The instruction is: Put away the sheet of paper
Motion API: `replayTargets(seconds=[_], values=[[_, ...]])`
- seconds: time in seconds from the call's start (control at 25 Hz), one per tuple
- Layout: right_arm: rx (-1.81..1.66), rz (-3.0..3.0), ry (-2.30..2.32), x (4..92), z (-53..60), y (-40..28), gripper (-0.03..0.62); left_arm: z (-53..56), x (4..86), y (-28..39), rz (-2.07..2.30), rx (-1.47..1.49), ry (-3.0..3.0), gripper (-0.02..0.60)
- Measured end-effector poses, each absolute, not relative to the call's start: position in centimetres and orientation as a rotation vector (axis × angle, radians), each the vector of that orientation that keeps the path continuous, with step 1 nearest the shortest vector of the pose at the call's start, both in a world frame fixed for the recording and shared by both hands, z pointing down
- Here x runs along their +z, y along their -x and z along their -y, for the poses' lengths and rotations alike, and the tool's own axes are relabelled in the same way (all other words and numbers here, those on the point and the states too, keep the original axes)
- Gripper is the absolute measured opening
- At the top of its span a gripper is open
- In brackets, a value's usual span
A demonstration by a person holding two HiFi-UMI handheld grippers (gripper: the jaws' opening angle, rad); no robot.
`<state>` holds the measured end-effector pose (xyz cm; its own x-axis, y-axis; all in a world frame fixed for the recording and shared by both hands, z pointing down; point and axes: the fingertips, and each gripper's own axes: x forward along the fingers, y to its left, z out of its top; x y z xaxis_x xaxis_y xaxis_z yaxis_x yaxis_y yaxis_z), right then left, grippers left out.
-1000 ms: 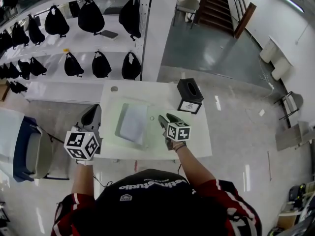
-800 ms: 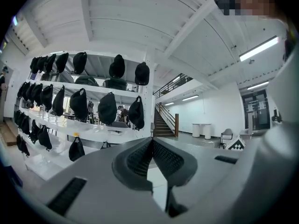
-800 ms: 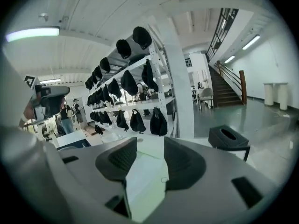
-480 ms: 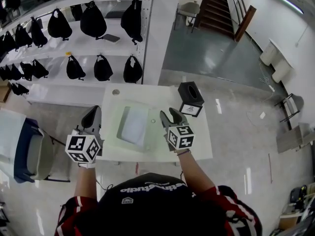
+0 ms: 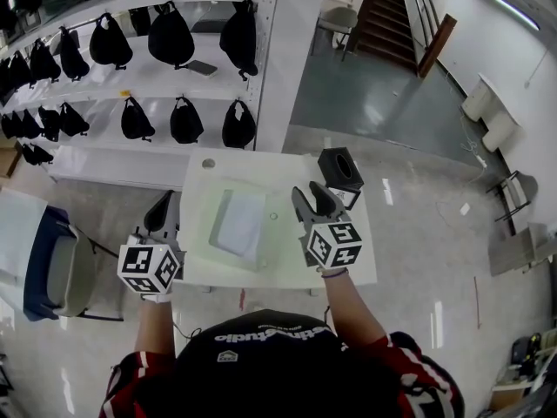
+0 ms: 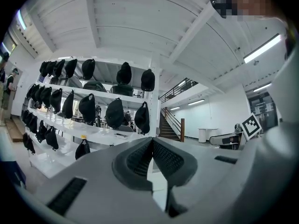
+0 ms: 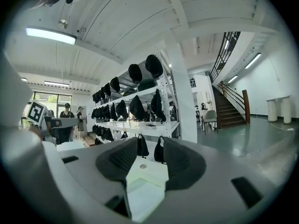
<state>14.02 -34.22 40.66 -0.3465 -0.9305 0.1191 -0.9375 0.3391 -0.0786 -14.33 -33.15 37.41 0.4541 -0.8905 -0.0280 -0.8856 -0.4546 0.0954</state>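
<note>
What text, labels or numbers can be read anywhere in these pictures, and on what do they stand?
None can be read for certain.
White print on the person's dark garment: upside down, too blurred.
Yellow tag on the shelf edge: too small.
Left marker cube and right marker cube: square patterns only, no letters.

A matt white paper sheet (image 5: pixel 241 223) lies on a smooth pale green mat (image 5: pixel 283 244) over a glossy white table (image 5: pixel 252 162), beside a polished reflective floor (image 5: pixel 409 225), black cloth bags (image 5: pixel 171 35), and the matt grey plastic right gripper (image 7: pixel 150 143) with dark ribbed pads (image 7: pixel 122 158).
</note>
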Motion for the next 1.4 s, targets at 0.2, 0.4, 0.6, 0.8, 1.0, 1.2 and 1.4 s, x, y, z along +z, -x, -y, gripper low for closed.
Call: replayTargets(seconds=[0.2,0.4,0.6,0.8,1.0,1.2,1.4], values=[[0.194,2.555,-1.782,39.1,34.3,-13.6,0.153,33.2,36.8,14.6,1.617,-0.128,-2.618,0.003],[0.125,2.547,-1.805,38.5,34.1,-13.1,0.112,33.1,36.6,15.0,1.626,-0.134,-2.625,0.003],[0.111,2.544,-1.818,38.1,34.1,-12.9,0.075,33.2,36.5,14.9,1.636,-0.105,-2.646,0.003],[0.105,2.545,-1.819,37.9,33.9,-12.6,0.05,32.9,36.3,14.7,1.626,-0.106,-2.66,0.003],[0.075,2.525,-1.832,37.6,33.5,-12.6,0.04,32.6,36.2,14.7,1.622,-0.11,-2.662,0.003],[0.047,2.499,-1.853,37.3,33.2,-12.8,0.018,32.4,36.1,14.6,1.616,-0.113,-2.666,0.003],[0.041,2.485,-1.865,37.2,33.0,-13.0,0.003,32.4,35.9,14.5,1.611,-0.118,-2.67,0.003]])
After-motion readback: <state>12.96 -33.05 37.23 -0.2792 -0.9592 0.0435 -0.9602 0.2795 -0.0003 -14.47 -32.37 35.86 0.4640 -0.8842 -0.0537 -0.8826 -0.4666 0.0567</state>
